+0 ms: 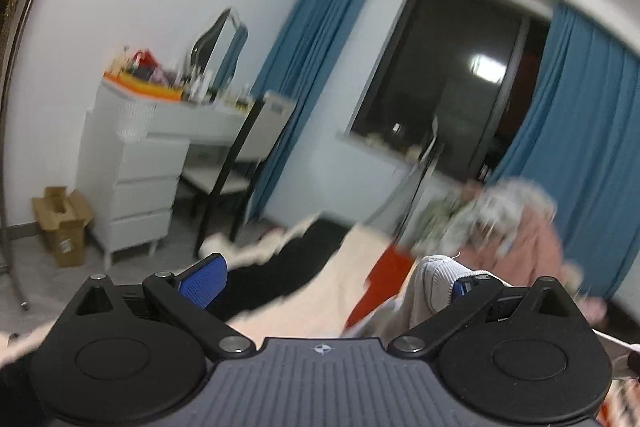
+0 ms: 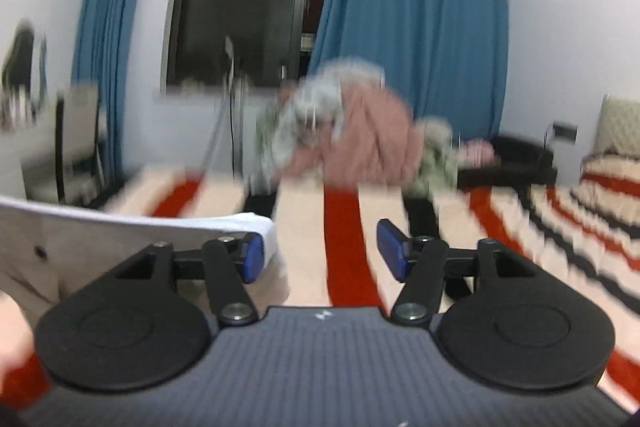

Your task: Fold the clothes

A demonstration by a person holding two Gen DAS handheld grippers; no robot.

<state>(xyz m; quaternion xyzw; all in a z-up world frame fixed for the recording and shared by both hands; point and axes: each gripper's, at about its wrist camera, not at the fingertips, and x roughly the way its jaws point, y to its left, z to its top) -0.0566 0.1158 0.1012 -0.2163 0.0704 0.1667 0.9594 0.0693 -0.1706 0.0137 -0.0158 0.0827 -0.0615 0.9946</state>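
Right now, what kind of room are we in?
Most likely a bedroom in a home. A striped red, cream and black blanket covers what looks like a bed, with a pile of clothes on it. A white dressing table with a mirror stands by blue curtains.

Each hand-held gripper has a dark grey ribbed body with a small white round emblem, two black round discs at its sides, black link arms on silver rivets, and blue textured fingertips.
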